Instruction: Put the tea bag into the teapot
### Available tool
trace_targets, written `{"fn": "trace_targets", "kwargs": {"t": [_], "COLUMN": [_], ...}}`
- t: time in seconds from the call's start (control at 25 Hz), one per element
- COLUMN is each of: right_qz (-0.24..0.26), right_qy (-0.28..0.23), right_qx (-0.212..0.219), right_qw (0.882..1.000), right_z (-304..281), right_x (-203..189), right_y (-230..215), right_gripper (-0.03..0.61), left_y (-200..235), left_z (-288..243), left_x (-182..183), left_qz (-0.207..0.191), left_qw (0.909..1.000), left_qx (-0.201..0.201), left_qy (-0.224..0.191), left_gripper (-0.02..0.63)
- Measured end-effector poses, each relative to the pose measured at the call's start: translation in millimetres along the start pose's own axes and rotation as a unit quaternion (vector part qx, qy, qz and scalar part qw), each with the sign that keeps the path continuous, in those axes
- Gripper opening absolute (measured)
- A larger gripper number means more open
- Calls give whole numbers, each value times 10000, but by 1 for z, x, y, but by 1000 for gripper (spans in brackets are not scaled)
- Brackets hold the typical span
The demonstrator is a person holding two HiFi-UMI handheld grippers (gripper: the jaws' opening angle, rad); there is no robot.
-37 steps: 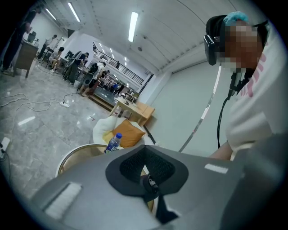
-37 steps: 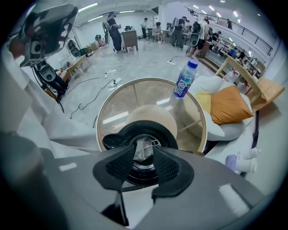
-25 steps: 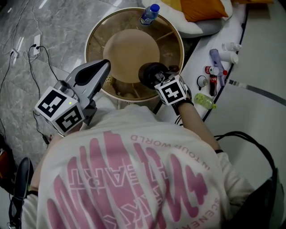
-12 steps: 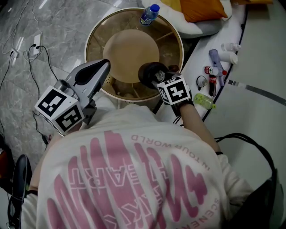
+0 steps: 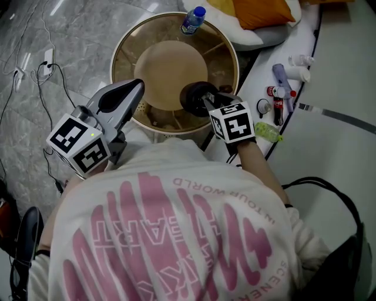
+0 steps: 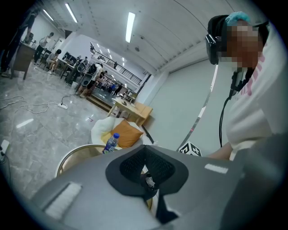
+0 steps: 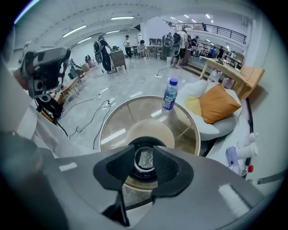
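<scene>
Glass table (image 5: pixel 124 53) bearing black teapot (image 5: pixel 191 99), tea bag (image 7: pixel 145 158) inside. Sits straight beneath right gripper's (image 7: pixel 142 149) empty, half-parted, just-closing jaws. Left gripper (image 6: pixel 145 150) pinched together.

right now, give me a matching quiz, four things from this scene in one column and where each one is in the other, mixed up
1 water bottle
2 teapot
3 orange cushion
4 tea bag

a inside the teapot
b on the white seat
c far edge of the round table
d table edge nearest the person

Pairs: 1-c, 2-d, 3-b, 4-a
</scene>
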State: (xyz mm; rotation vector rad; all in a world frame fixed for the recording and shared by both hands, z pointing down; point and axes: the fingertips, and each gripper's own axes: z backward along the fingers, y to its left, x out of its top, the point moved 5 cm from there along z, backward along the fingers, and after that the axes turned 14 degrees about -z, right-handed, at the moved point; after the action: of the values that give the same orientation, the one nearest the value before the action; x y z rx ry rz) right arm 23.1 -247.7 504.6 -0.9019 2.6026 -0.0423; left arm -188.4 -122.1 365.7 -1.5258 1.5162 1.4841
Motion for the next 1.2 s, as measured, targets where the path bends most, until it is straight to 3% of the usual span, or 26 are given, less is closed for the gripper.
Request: {"fn": "trace_targets", "kwargs": {"t": [0.28, 0.8, 1.0, 1.2], "right_qz": [-353, -885, -1036, -1297], "right_qy": [-285, -744, -1415, -2496], "right_qx": [115, 1185, 2120, 2924], "right_qw": [9989, 9862, 9614, 9140], "right_z": [20, 85, 120, 151], "right_x": [0, -18, -25, -29], "right_y": [3, 20, 38, 54], "right_gripper": [38, 8, 6, 6], "left_y": [-17, -72, -96, -106], "left_z": [0, 1, 2, 12], "left_x": [2, -3, -11, -26], "left_qz": [-147, -336, -368, -173], "left_qw": [9998, 9990, 9984, 9989], "left_qx": [-110, -273, -414, -427], "left_qy": [-32, -145, -132, -16], "left_gripper": [6, 6, 8, 6]}}
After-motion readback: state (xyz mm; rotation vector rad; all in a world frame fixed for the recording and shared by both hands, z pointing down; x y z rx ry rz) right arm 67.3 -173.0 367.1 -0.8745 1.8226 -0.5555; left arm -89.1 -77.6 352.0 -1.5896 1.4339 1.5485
